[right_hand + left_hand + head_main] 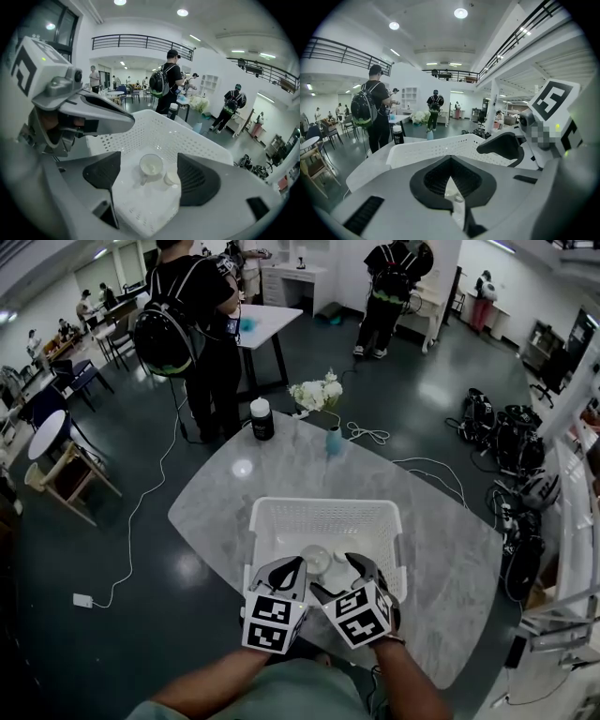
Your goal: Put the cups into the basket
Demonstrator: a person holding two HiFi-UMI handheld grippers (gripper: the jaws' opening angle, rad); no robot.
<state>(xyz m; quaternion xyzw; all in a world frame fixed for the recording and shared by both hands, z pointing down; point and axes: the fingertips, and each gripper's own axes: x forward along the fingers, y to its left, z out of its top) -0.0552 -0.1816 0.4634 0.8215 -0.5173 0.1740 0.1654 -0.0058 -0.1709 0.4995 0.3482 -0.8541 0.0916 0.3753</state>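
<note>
A white perforated basket (323,505) stands on the marble table (450,559). Two white cups lie on its floor near the front wall: a larger one with a handle (315,559) (151,165) and a smaller one (337,576) (171,177) right beside it. My right gripper (361,568) (149,158) hangs open over the basket, both cups showing in the gap between its jaws, apart from the pads. My left gripper (289,573) (451,161) hovers at the basket's near left with its jaws together and nothing clamped; a cup shows below through the slit.
At the table's far end stand a black bottle with a white cap (262,418), a bunch of white flowers (317,393) and a small blue bottle (334,439). A white cable (370,434) trails off the table. People stand beyond; bags lie on the floor to the right (506,442).
</note>
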